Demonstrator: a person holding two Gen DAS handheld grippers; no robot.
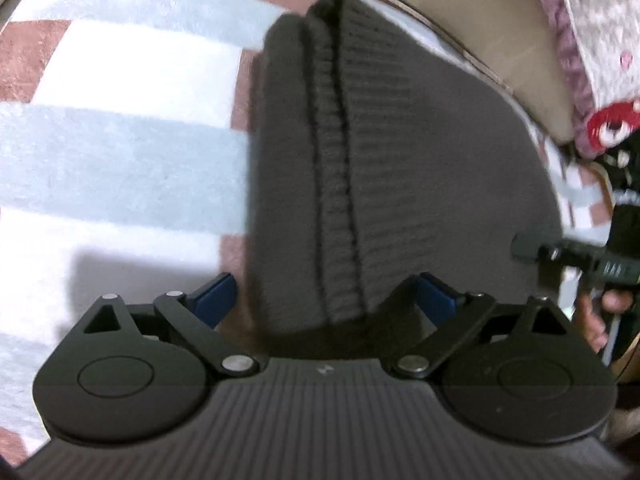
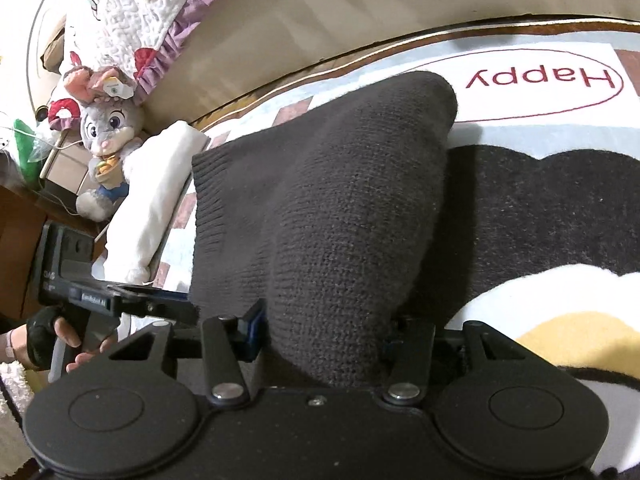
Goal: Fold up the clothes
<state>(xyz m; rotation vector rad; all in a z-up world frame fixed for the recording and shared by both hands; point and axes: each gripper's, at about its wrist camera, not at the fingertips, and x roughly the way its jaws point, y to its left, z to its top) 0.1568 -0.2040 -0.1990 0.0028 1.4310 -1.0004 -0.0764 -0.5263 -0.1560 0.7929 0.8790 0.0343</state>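
Observation:
A dark grey knit garment (image 1: 400, 152) lies over the checked blanket, with a ribbed band running down its middle. My left gripper (image 1: 326, 300) has its blue fingers (image 1: 216, 300) spread wide. The fabric sits flat in the gap between them and is not pinched. In the right wrist view the same garment (image 2: 340, 208) is raised in a hump, and my right gripper (image 2: 326, 334) is shut on a bunched fold of it. The left gripper (image 2: 160, 304) reaches the garment's ribbed hem corner there. The right gripper's tip (image 1: 524, 246) touches the garment's right edge.
The blanket (image 1: 120, 152) has white, pale blue and pink checks, and a "Happy" print (image 2: 540, 80). At the left are a folded white cloth (image 2: 156, 196), a plush rabbit (image 2: 108, 136) and a quilted cover with a purple ruffle (image 2: 140, 12). A person's hand (image 2: 60, 340) holds the left gripper.

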